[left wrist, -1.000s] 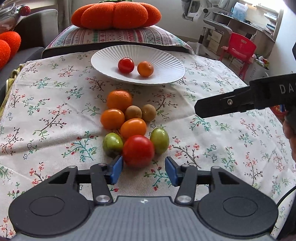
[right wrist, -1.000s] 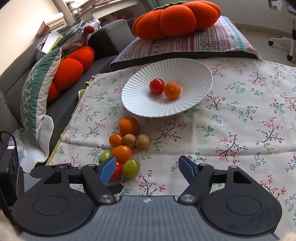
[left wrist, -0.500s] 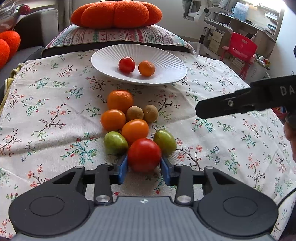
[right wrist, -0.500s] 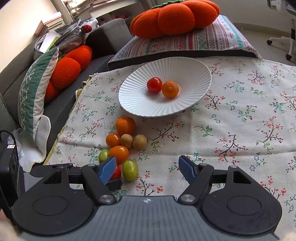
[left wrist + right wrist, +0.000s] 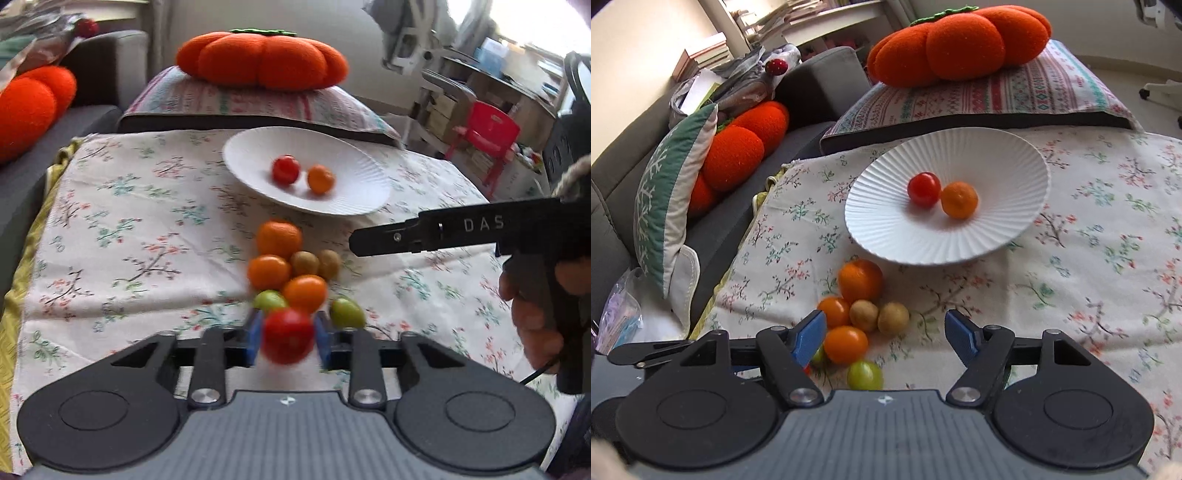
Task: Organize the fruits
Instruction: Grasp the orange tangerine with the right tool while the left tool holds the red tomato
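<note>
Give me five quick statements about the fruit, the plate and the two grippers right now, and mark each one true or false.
1. The left gripper is shut on the red tomato. True.
2. The white plate holds three fruits. False: it holds two, a small red tomato and a small orange.
3. The right gripper holds a kiwi. False: its jaws stand open with nothing gripped.
4. Two brown kiwis lie side by side on the floral cloth. True.
5. The pumpkin cushion sits on the plate. False: it rests on a patterned pillow behind it.
</note>
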